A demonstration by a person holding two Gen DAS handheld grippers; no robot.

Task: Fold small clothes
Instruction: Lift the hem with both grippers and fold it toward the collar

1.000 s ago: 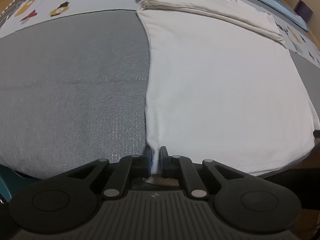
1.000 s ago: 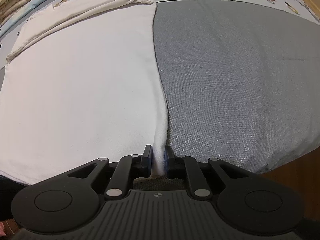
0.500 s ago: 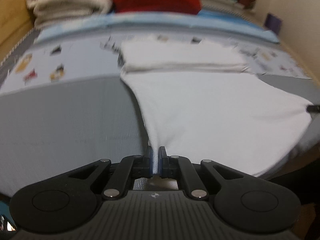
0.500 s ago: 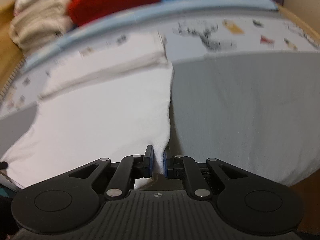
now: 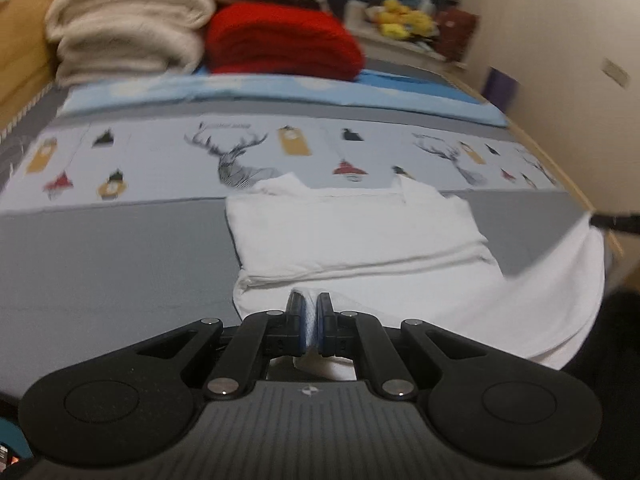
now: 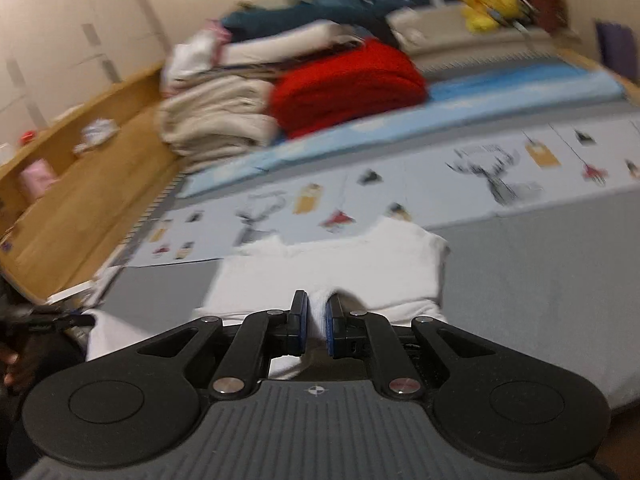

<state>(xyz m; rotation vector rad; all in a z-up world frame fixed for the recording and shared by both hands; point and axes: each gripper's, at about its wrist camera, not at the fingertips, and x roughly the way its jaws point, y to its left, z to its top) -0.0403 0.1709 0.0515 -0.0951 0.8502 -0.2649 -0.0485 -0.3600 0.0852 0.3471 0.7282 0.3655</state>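
White cotton garment [image 5: 360, 236] lies ahead of both grippers on the grey mat [image 5: 112, 272], its folded upper part flat, long axis running side to side. Near hem is lifted off the mat. Left gripper [image 5: 308, 312] is clamped on the hem's left corner; right gripper [image 6: 316, 316] pinches the right one (jaws slightly wider). Neither is nearer; the fold goes forward, away from me.

White garment [image 5: 360, 236], partly folded, near edge lifted off bed
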